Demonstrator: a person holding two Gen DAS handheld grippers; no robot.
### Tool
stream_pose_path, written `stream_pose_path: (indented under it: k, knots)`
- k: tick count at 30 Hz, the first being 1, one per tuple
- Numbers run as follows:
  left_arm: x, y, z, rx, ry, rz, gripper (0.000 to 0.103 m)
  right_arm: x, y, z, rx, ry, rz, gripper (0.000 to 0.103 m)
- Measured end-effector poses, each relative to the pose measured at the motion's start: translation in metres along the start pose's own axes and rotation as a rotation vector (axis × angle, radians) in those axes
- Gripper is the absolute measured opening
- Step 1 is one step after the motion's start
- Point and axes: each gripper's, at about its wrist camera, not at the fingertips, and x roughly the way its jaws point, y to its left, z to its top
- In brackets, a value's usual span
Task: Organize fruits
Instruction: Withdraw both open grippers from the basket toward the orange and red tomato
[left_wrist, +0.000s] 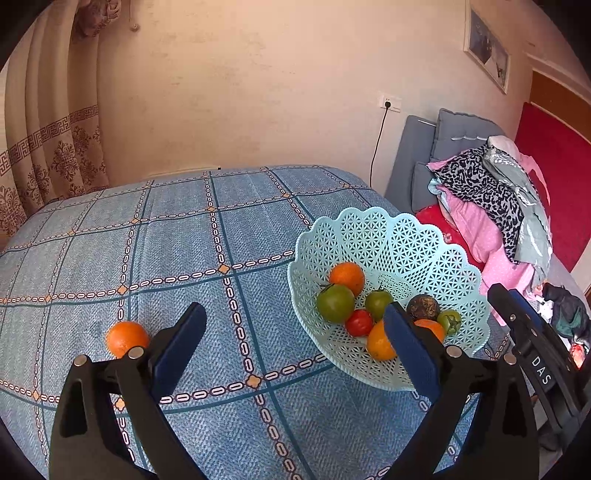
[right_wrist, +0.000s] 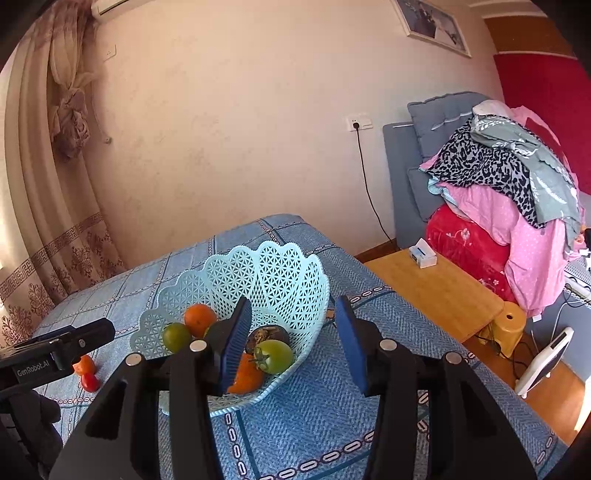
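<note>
- Partly, the fruit in the basket (left_wrist: 391, 236) is hidden: in the left wrist view one orange (left_wrist: 378, 341) is cut off by a pad of the left tool (left_wrist: 295, 343), whose jaws are spread wide and hold nothing.
- In the right wrist view, the right tool (right_wrist: 293, 343) is also seen wide and empty, one pad covering basket fruit.
- A loose orange (left_wrist: 125, 338) is seen on the table (left_wrist: 184, 240), well apart from the basket.
- A small red fruit (right_wrist: 89, 382) is seen beside it, half hidden below the left tool.
- A dark fruit (left_wrist: 423, 306) is hard to identify.
</note>
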Motion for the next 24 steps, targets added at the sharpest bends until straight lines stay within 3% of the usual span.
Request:
stream_pose_path:
  k: [24]
  knots:
    - [-0.026,0.069,-0.005,-0.099,-0.029,0.094,0.098,-0.016,0.034,0.000,-0.059,0.012,0.090,0.048]
